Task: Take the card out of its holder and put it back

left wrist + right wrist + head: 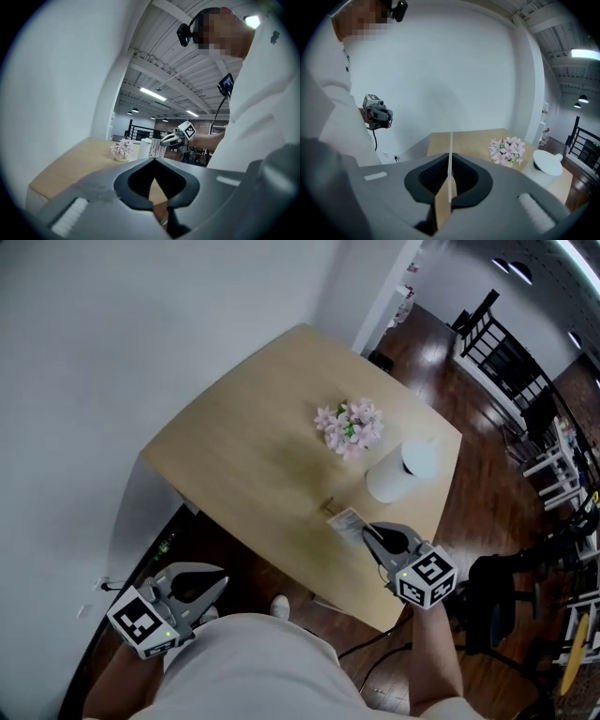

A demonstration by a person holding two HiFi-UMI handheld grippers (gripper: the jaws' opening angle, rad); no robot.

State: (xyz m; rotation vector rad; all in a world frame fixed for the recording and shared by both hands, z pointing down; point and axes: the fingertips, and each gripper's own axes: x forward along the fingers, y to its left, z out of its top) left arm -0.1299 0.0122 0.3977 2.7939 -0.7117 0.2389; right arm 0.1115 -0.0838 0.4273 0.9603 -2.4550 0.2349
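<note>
Pale wooden surface (253, 456) lies beneath the right gripper (367, 531), whose jaws pinch a thin white printed card (348, 521) above its near edge. The left gripper (221, 583), jaws together on nothing, hangs off the surface. Beyond stand pink flowers (350, 427) and a white lidded pot (403, 470), with a white wall (112, 334) and dark wood floor (487, 474) around.

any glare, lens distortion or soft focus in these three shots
Head view: glare on the dark floor, table edges bowed. Left gripper view: round black vignette, ceiling light blown out, left claw soft. Right gripper view: same vignette, card edge-on and fairly sharp.
</note>
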